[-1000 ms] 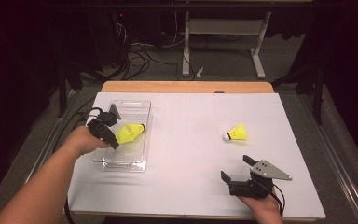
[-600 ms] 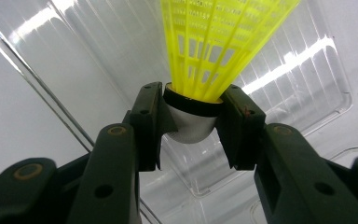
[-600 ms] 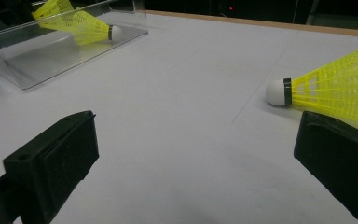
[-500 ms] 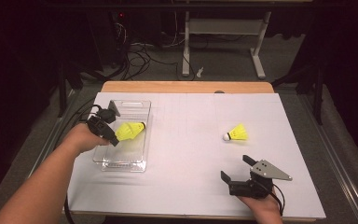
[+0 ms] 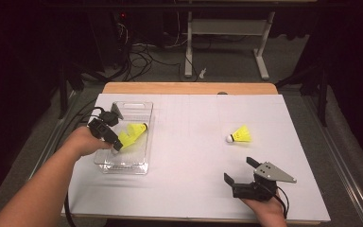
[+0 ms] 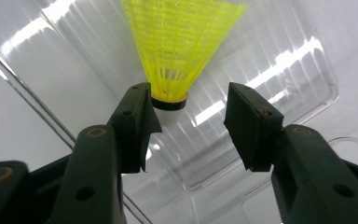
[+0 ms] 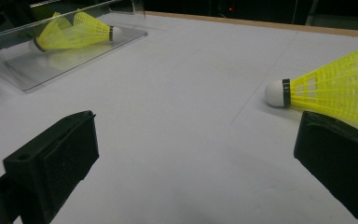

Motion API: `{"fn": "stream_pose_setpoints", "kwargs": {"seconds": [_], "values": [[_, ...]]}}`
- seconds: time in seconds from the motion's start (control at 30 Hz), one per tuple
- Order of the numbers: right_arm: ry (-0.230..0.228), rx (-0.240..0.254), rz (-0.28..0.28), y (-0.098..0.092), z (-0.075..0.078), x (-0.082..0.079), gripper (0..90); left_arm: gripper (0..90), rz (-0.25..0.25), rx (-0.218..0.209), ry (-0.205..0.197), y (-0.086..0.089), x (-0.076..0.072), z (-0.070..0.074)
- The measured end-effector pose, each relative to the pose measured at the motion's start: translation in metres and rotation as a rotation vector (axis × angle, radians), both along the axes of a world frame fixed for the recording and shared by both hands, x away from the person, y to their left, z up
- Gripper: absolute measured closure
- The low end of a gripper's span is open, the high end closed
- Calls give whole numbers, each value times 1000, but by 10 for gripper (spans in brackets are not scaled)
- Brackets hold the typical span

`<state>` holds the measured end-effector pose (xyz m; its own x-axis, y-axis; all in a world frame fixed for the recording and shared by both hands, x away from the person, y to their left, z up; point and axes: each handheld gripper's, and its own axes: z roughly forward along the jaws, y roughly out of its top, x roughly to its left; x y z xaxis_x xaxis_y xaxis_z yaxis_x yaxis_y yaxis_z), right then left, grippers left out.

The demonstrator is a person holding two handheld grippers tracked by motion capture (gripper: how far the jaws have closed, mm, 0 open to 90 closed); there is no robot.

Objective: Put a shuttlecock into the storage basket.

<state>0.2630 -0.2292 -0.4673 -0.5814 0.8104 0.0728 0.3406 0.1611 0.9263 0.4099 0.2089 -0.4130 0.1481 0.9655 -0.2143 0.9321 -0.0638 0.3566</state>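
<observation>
A clear plastic tray [image 5: 123,168] sits at the table's left, and yellow shuttlecocks [image 5: 132,134] lie in it. My left gripper [image 5: 116,143] reaches into the tray [image 6: 284,70] from the left. Its jaws have just been opening. The black-banded end of a shuttlecock [image 6: 177,42] sits at the tips of my left gripper [image 6: 189,100], close to one jaw and not pinched. Another yellow shuttlecock [image 5: 240,135] with a white cork lies loose at the right. My right gripper [image 5: 238,169] rests near the front edge, open and with nothing between its jaws. The loose shuttlecock [image 7: 326,88] lies just beyond my right gripper [image 7: 198,126].
The white tabletop [image 5: 194,156] stretches bare between the tray and the loose shuttlecock. Its wooden far edge [image 5: 189,88] borders a dark floor with cables and a desk frame [image 5: 227,28]. The tray [image 7: 74,60] and its shuttlecocks appear far left in the right gripper view.
The left gripper's jaws stand wider apart than before at the shuttlecock in the tray. The left hand has barely shifted. The right hand has kept still.
</observation>
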Motion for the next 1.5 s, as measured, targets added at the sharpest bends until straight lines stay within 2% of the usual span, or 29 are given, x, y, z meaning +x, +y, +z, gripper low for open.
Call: {"fn": "stream_pose_setpoints", "kwargs": {"seconds": [0.1,0.23,0.57,0.87,1.2,1.43,1.5], "values": [[0,0,-1,0,0,0,2,489,-13,-5,0,-3,-4,2],[0,0,-3,0,0,-1,1,469,-4,-23,-2,-4,-7,8],[-1,-2,-6,0,0,-1,2,386,-14,-69,24,-5,-15,19],[-1,-2,-8,-1,0,-1,2,306,-17,-81,39,-9,-18,22],[-4,-5,-9,-2,1,-2,2,161,-32,-84,41,-15,-24,25],[-1,-10,-11,-2,0,-1,2,13,-47,-70,44,-22,-30,24],[-1,-11,-15,-2,0,-1,1,6,-51,-71,37,-24,-31,26]]}}
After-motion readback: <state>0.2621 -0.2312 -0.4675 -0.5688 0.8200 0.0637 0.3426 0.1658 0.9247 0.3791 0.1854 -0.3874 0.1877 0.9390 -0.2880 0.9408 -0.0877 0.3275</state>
